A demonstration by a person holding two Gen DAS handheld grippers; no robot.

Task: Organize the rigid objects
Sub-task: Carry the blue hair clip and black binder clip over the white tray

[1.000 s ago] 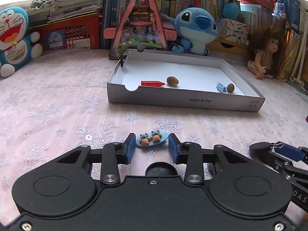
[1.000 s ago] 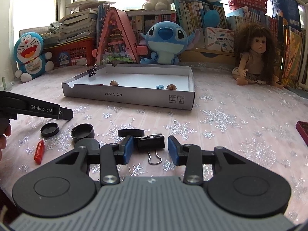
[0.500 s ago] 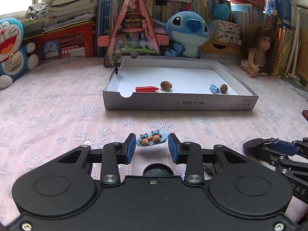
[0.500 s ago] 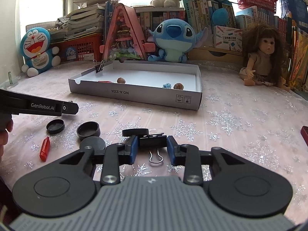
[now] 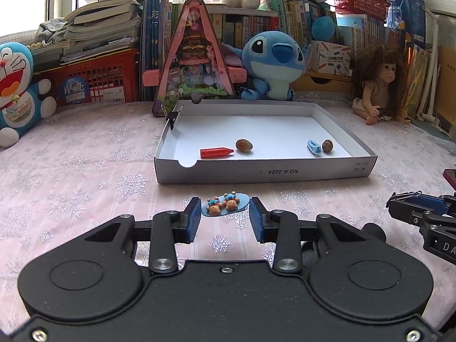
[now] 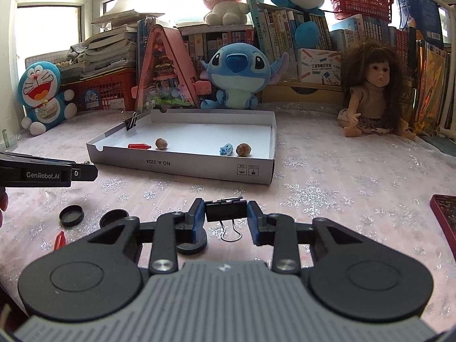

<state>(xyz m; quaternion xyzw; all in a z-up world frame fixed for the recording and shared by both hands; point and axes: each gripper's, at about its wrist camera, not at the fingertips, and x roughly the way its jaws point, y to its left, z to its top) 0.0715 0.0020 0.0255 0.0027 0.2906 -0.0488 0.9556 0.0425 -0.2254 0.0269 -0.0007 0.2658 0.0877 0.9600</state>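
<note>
My left gripper point(image 5: 225, 208) is shut on a blue hair clip with two little bears point(image 5: 225, 204), held just above the tablecloth in front of the white shallow box point(image 5: 265, 171). My right gripper point(image 6: 226, 211) is shut on a black binder clip point(image 6: 226, 210), whose wire handle hangs down. In the box lie a red crayon-like piece point(image 5: 216, 152), two nuts point(image 5: 244, 145) point(image 5: 327, 145) and a small blue clip point(image 5: 314, 147). The right gripper's tip point(image 5: 413, 205) shows at the right edge of the left wrist view.
Another binder clip point(image 5: 172, 116) is clamped on the box's far left corner. Black caps point(image 6: 71, 215) point(image 6: 114, 217) and a red piece point(image 6: 59, 240) lie on the cloth at the left. Plush toys, a doll point(image 6: 370, 99) and books line the back. A dark red tray edge point(image 6: 444, 216) is at the right.
The right gripper's jaws have closed from wide apart onto the binder clip. The left gripper has tipped up slightly, still holding the hair clip.
</note>
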